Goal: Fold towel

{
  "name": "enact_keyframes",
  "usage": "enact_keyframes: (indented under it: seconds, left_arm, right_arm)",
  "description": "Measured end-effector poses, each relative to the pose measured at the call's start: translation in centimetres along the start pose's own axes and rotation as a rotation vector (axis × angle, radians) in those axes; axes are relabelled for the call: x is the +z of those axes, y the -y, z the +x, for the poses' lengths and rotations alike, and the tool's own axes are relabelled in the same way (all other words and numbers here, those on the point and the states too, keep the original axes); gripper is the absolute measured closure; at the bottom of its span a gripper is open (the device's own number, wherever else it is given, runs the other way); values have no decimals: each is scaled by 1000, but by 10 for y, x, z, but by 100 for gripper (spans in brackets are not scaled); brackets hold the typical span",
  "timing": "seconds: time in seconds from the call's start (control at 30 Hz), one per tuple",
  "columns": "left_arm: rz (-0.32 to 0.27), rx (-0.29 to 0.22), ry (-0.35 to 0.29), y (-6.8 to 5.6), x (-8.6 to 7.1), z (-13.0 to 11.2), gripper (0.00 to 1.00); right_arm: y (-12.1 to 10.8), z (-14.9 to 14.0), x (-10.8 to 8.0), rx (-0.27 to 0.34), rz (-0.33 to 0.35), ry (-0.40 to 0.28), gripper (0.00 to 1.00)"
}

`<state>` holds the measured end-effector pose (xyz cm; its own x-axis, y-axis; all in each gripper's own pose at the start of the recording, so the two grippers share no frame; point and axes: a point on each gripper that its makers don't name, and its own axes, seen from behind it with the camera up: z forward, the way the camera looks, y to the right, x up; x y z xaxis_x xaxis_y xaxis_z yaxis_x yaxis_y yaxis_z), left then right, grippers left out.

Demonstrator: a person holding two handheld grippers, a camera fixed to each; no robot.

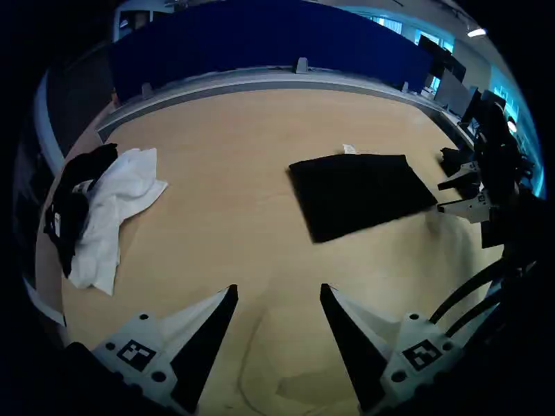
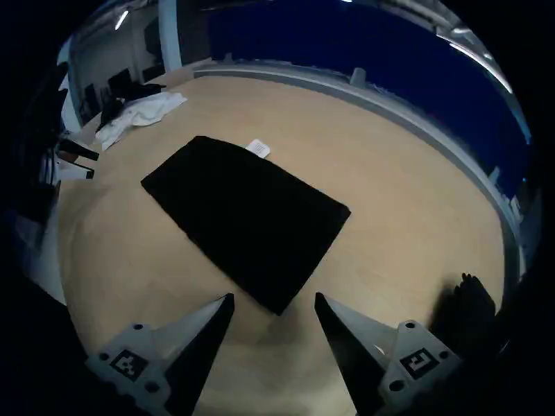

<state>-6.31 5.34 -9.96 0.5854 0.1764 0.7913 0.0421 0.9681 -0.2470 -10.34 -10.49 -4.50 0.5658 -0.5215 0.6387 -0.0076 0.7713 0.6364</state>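
Black towel [image 2: 243, 218] lies flat on table [image 2: 416, 229], near corner just ahead of right gripper [image 2: 273, 296]. Soft, light and limp, so best pinched low at a corner. Possibly already folded; the dark cloth hides any layers. Right gripper wide open, empty, tilted down. Left gripper [image 1: 278, 286] likewise open and empty, towel well ahead to its right.

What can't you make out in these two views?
Right gripper view: how many layers the black towel has; its dark surface hides folds.
Right gripper view: the white tag is too small to read.
Left gripper view: the cloth pile overlaps, so its piece count is unclear.
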Motion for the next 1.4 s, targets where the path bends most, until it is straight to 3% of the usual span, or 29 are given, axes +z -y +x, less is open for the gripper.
enact_keyframes:
  seconds: [0.17, 0.47, 0.63, 0.8, 1.13, 1.4]
  left_arm:
    - [26, -28, 9, 6, -14, -17, 12]
    - [55, -76, 24, 11, -37, -44, 12]
    - [64, -99, 29, 13, -43, -51, 12]
    - [65, -109, 29, 13, -45, -55, 12]
    - [63, -109, 30, 12, -44, -59, 12]
    - [57, -112, 26, 10, -45, -57, 12]
  right_arm:
    - [5, -8, 2, -60, 44, 40, 22]
    - [1, -16, 4, -100, 70, 78, 49]
    - [-4, -14, 6, -102, 57, 78, 74]
    - [-5, -15, 6, -105, 60, 88, 76]
    - [-3, -18, 7, -106, 75, 101, 96]
    - [-1, -15, 4, -109, 81, 91, 97]
